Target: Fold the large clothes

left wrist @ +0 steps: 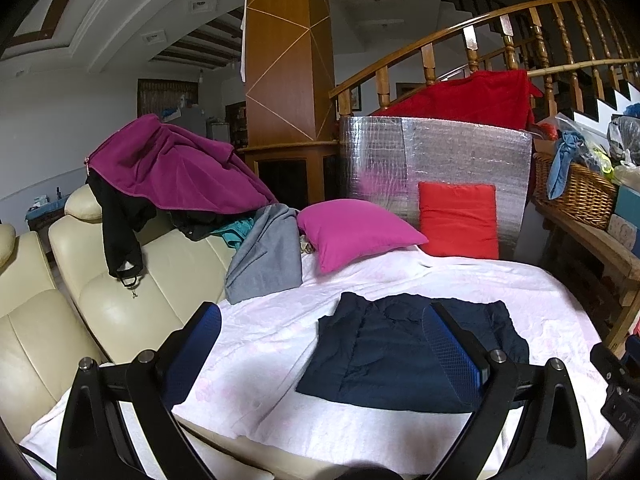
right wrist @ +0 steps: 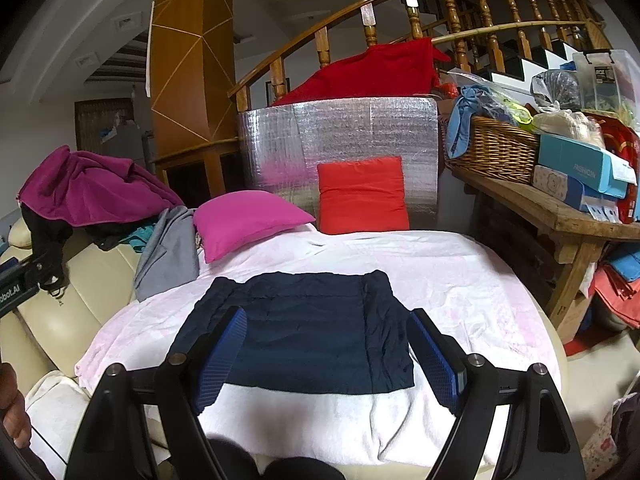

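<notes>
Two grippers hover with fingers apart and empty: the left gripper (left wrist: 320, 350) has the folded navy garment (left wrist: 400, 354) ahead and rightward, the right gripper (right wrist: 328, 354) faces it squarely, nearer. It lies wider than deep on the pink-white blanket (right wrist: 460, 280). A blue box (right wrist: 580, 168) reads "FASHION".

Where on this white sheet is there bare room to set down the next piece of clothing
Bare sheet lies right of the folded navy garment, toward the wooden bench, and in a strip between the garment and the pink pillow and red cushion. The left edge is crowded: the grey garment spills over from the piled sofa back.
</notes>
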